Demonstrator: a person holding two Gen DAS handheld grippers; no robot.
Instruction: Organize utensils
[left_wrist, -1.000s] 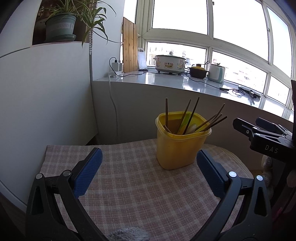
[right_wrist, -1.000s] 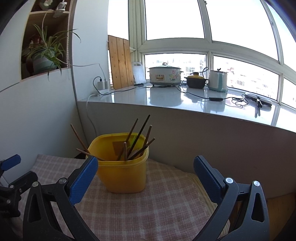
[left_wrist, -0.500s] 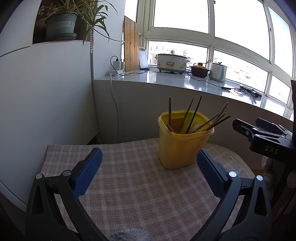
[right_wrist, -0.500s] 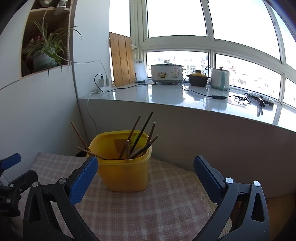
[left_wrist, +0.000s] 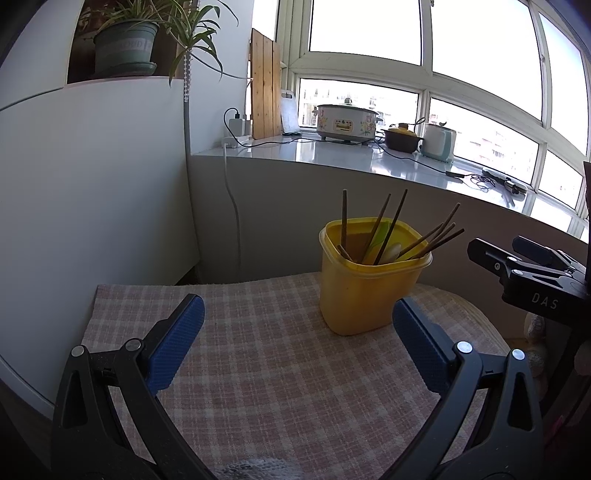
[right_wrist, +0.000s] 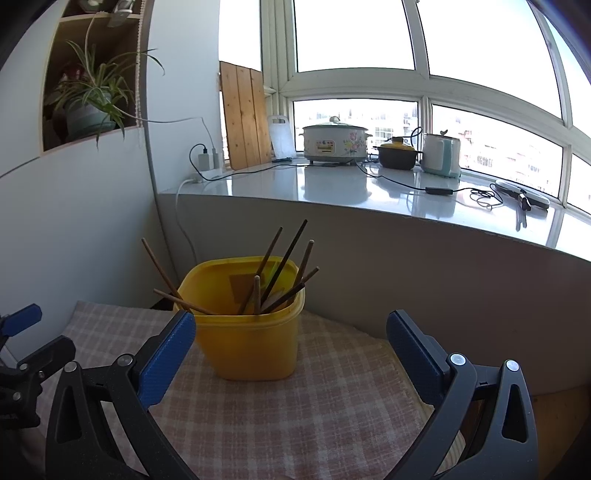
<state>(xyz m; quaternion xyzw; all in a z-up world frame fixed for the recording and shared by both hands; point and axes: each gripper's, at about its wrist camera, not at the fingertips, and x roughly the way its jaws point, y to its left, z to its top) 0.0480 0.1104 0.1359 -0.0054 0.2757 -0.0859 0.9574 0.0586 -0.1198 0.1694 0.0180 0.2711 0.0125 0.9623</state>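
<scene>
A yellow plastic tub stands upright on a pink checked cloth and holds several brown chopsticks and a pale spoon. The tub also shows in the right wrist view, with the chopsticks leaning out of it. My left gripper is open and empty, short of the tub and to its left. My right gripper is open and empty, just in front of the tub. Each gripper shows at the edge of the other's view, the right and the left.
A grey wall rises right behind the tub, with a white sill carrying a cooker, a pot, a kettle and cables. A white cabinet with a plant stands at the left.
Both views have shifted slightly: the tub sits a little further right and higher in each view. Both grippers stay open and empty.
</scene>
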